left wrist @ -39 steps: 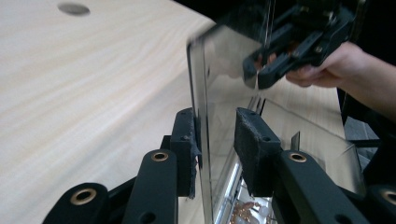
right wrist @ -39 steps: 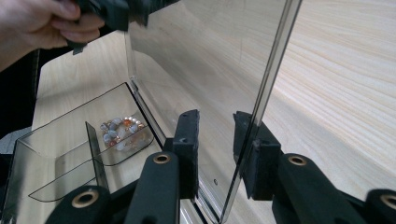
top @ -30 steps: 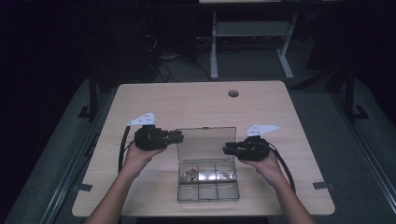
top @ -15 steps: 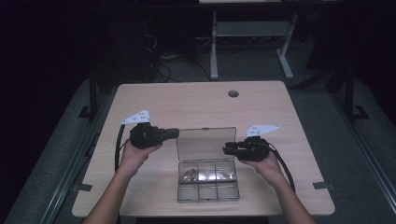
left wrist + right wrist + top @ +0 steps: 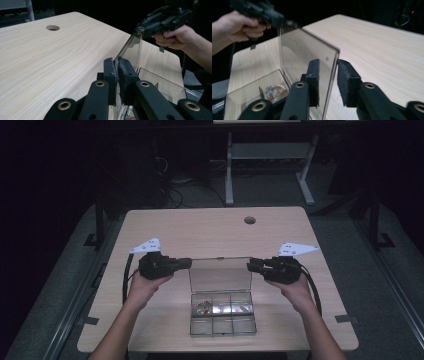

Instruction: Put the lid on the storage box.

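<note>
Clear plastic compartment box (image 5: 222,312) sat near the front edge of the worktop (image 5: 210,232), its hinged lid (image 5: 220,274) standing upright. The left claw (image 5: 116,72) was clenched on the lid's left edge. The right claw (image 5: 328,80) straddled the lid's right edge, its jaws having just been closing, yet one pad (image 5: 347,82) stood visibly clear of the plastic, so it was not gripping. To work the lid well, both claws should likely pinch level with each other and swing together about the hinge, so the thin panel does not twist. Small metallic parts (image 5: 204,306) lay in one rear compartment.
</note>
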`<action>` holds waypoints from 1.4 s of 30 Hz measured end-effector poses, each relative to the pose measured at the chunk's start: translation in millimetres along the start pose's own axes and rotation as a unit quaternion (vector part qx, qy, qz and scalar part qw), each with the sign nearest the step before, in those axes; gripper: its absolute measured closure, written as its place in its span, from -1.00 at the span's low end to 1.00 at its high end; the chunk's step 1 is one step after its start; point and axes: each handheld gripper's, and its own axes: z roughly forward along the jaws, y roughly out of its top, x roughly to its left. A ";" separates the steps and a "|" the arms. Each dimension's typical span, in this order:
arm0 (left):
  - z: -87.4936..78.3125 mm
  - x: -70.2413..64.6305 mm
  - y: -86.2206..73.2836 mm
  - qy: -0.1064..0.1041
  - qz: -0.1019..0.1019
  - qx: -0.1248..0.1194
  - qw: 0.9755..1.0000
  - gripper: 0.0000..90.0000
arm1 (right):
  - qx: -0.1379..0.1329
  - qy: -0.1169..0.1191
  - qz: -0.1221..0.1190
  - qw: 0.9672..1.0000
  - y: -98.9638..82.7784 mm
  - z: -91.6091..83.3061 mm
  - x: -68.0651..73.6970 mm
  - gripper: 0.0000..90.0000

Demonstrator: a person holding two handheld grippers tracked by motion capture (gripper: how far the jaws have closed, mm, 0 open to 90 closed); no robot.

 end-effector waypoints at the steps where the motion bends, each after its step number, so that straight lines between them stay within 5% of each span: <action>1: 0.1 0.0 0.1 0.001 0.000 0.000 1.000 0.89 | -0.007 -0.002 0.000 1.000 1.1 -2.1 -0.1 0.64; 10: 1.5 -0.6 0.8 0.005 0.005 -0.002 1.000 0.89 | -0.019 -0.015 -0.003 1.000 4.2 -5.4 -0.4 0.85; 21: 0.6 -0.9 4.8 0.019 0.012 -0.014 1.000 0.87 | -0.032 -0.026 -0.014 0.999 7.7 -6.0 1.4 0.88; 42: -9.0 -24.1 -1.8 0.021 0.014 0.005 1.000 0.76 | -0.007 -0.013 -0.042 0.999 5.0 -17.8 21.2 0.81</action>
